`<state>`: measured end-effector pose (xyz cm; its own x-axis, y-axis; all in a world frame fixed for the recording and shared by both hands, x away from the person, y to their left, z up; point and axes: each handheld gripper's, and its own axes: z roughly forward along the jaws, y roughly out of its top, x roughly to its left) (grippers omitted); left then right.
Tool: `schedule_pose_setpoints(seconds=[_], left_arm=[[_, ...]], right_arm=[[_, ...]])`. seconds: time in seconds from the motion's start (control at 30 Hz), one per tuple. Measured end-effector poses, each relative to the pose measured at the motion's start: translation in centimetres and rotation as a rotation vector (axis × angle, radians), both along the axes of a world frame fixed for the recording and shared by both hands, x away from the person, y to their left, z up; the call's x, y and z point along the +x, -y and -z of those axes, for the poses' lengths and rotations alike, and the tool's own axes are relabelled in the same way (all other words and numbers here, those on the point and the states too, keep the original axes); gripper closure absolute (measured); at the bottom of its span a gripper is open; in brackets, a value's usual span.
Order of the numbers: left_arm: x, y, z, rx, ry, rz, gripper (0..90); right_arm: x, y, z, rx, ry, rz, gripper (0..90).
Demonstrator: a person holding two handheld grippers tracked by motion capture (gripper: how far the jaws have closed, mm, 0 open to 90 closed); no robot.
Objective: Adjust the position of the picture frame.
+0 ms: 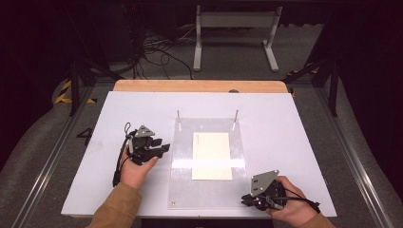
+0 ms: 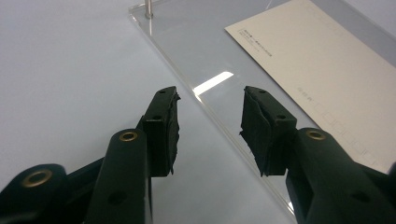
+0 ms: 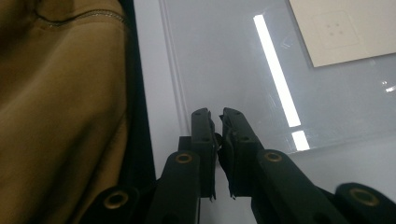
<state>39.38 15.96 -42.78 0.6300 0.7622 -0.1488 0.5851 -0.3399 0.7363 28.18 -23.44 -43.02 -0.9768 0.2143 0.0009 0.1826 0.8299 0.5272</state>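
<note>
At the near edge of the white table, the right gripper is held over the near right corner of a clear acrylic plate; its jaws are seen pressed together with nothing between them. A tan sleeve is seen beside it in the right gripper view. Farther in, at the plate's left edge, the left gripper is held with its jaws parted and empty, the plate's edge being seen between them in the left gripper view. A cream card is laid flat on the middle of the plate, apart from both grippers. At the far corners of the plate two metal pins are stood upright.
</note>
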Motion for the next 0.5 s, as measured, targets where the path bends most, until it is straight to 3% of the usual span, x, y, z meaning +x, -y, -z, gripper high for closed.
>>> schedule_pose_setpoints(seconds=[0.27,0.5], left_arm=[[-0.5,-0.62,0.13,-0.001,0.002,-0.002,55.4],[-0.61,-0.31,0.11,0.003,0.006,0.006,54.4]], right_arm=[[-0.64,0.22,-0.21,-0.028,-0.031,-0.036,83.4],[-0.82,0.56,-0.29,-0.03,-0.061,-0.035,83.2]])
